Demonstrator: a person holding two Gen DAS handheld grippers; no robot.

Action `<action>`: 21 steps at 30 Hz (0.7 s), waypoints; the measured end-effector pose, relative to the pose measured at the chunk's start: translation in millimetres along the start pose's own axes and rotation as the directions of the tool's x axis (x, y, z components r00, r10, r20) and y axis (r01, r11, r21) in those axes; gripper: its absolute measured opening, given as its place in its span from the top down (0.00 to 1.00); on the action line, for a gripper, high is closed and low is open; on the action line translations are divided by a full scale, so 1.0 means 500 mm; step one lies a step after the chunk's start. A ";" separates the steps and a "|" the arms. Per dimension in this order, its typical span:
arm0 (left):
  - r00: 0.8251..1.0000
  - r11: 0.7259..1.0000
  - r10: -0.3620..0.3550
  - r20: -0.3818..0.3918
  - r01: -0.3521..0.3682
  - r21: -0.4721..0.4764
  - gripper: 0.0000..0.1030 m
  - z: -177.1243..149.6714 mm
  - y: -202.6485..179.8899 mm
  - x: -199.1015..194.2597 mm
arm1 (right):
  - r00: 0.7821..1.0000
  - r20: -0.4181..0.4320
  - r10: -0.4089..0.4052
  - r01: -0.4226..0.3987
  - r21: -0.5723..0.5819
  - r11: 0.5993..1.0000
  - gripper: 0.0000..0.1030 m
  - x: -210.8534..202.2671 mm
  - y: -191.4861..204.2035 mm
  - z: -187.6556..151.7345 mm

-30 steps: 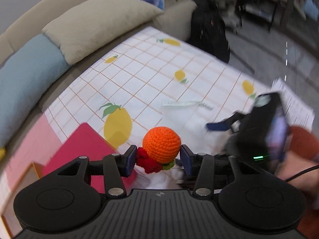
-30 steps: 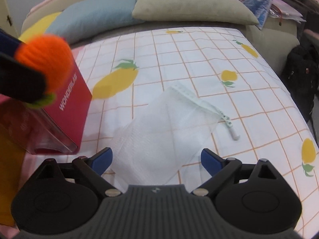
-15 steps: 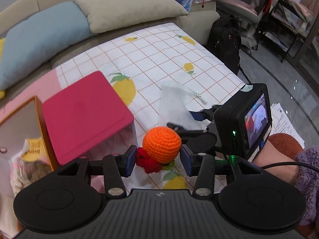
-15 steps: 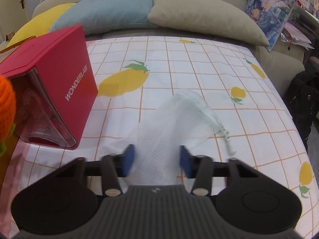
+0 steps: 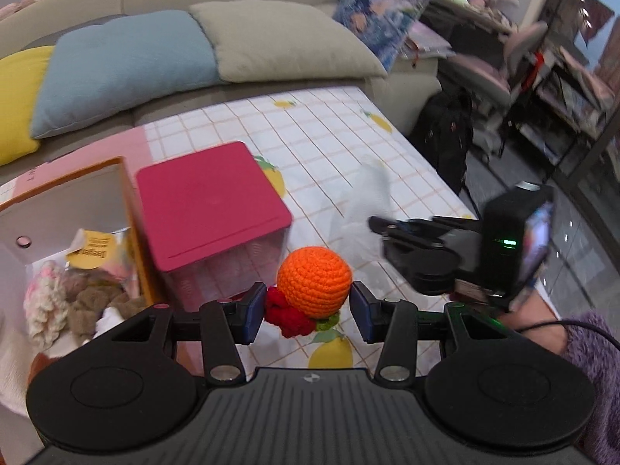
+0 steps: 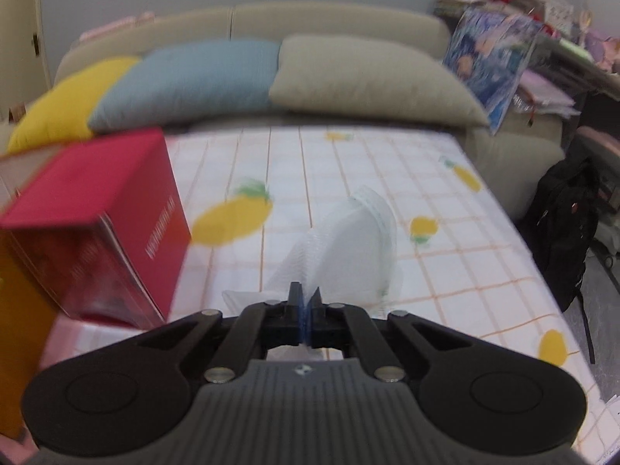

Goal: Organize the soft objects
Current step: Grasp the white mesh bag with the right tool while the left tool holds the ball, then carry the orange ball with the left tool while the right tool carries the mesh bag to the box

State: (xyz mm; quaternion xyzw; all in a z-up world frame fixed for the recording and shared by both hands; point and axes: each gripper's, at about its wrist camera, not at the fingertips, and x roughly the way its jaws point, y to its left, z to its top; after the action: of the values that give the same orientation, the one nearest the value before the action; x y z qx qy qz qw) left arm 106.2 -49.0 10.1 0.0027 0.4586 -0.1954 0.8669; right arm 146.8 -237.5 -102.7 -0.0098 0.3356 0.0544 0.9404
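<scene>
My left gripper [image 5: 308, 306] is shut on an orange crochet ball [image 5: 314, 282] with a red and green tuft, held above the table in front of the red box. My right gripper [image 6: 306, 300] is shut on a white mesh bag [image 6: 348, 248] and lifts its near edge off the lemon-print tablecloth [image 6: 445, 240]. The right gripper [image 5: 378, 226] and the bag [image 5: 362, 197] also show at the right of the left wrist view.
A red lidded box [image 5: 209, 201] stands left of centre, also seen in the right wrist view [image 6: 97, 224]. An open orange box [image 5: 69, 255] with soft knitted items is at far left. Sofa cushions [image 5: 128, 66] lie behind. A black backpack [image 6: 562, 224] sits on the floor at right.
My right gripper closed on the white mesh bag and raised it. My left gripper rose and swung left with the orange ball, bringing the open orange box into view.
</scene>
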 end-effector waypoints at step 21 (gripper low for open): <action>0.964 0.959 0.238 0.119 -0.214 -0.185 0.48 -0.038 0.261 -0.169 | 0.875 0.187 0.447 -0.359 -0.369 0.857 1.00 -0.214 0.319 0.136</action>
State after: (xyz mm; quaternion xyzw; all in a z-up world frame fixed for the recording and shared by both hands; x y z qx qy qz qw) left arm 93.1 103.5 43.5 -0.0327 0.4082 -0.0547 0.9107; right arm 89.9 -85.4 20.8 -0.0852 0.1870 0.3069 0.9293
